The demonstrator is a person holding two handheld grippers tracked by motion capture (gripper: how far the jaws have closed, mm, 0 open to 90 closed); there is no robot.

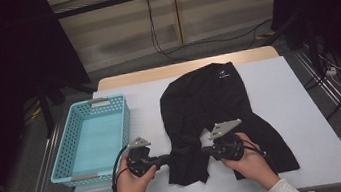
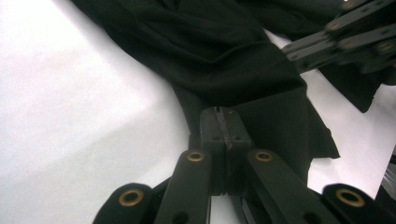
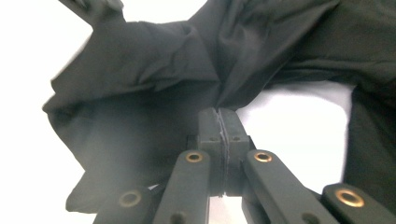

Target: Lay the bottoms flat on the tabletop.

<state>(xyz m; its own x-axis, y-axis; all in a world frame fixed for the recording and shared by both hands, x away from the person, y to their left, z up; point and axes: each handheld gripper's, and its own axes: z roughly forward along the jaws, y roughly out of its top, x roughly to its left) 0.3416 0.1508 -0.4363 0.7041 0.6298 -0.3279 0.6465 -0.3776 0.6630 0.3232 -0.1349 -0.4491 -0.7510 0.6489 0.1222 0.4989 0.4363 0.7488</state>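
A black garment point(image 1: 209, 100) with a small white logo lies spread on the white table point(image 1: 291, 109), two leg-like flaps toward the near edge. My left gripper point(image 1: 170, 159) lies level at the left flap's outer edge and points right. In the left gripper view its jaws point(image 2: 223, 114) are pressed together with the cloth point(image 2: 224, 60) edge pinched at their tips. My right gripper point(image 1: 204, 149) points left at the same flap's inner edge. Its jaws point(image 3: 219, 114) are shut, and folds of the cloth point(image 3: 154, 93) gather into the tips. The right gripper's linkage point(image 2: 345, 37) appears beyond the flap.
A light blue plastic basket point(image 1: 65, 151) with nothing in it stands at the table's left side, close to my left hand. White table surface shows to the right of the garment. Dark stands and cables are on the floor beyond the table.
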